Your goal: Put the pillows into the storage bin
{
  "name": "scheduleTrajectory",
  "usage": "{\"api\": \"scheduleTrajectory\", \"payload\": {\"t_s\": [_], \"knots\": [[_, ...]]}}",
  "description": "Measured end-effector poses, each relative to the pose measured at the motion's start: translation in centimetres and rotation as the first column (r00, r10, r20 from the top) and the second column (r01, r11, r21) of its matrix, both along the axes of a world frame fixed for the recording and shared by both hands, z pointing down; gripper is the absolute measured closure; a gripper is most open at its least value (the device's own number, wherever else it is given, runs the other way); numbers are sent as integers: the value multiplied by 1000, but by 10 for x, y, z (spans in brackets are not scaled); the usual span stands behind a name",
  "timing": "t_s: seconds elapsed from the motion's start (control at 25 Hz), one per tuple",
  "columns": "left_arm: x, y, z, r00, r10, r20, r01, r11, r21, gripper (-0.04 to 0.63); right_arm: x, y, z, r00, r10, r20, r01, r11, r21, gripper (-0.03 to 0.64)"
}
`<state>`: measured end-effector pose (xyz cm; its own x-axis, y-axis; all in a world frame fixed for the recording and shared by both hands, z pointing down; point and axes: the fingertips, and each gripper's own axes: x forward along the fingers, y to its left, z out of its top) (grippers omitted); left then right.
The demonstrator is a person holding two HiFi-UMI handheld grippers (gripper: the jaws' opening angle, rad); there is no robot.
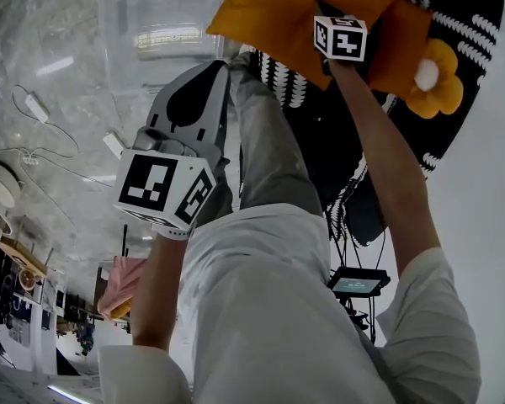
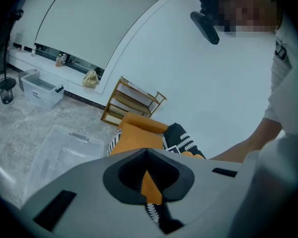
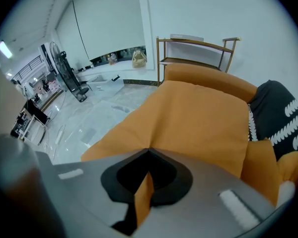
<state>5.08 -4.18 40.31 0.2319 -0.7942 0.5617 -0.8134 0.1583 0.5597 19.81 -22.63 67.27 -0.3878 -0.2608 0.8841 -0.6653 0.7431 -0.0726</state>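
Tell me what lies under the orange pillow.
A black pillow with a white pattern lies beneath the orange pillow, which the right tongs pinch. How far it extends underneath, and anything else below, is covered.

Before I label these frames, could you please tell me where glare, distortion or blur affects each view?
Head view: bright reflections glare on the glossy floor and the clear storage bin; the orange pillow is sharp. Left gripper view: fisheye bows the wall lines, corners go dark, a mosaic patch sits top right. Right gripper view: even light, the wooden shelf looks bent, the left edge blurs.
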Motion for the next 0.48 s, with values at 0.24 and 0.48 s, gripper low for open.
{"api": "scheduleTrajectory", "payload": {"t_s": [0.24, 0.48], "knots": [[0, 9, -6, 1000, -8, 3, 8, 1000, 7, 588, -8, 2, -29, 995, 28, 97, -24, 999, -34, 607], [2, 16, -6, 1000, -28, 10, 28, 1000, 12, 588, -9, -1, -37, 990, 56, 127, -51, 998, -47, 607]]}}
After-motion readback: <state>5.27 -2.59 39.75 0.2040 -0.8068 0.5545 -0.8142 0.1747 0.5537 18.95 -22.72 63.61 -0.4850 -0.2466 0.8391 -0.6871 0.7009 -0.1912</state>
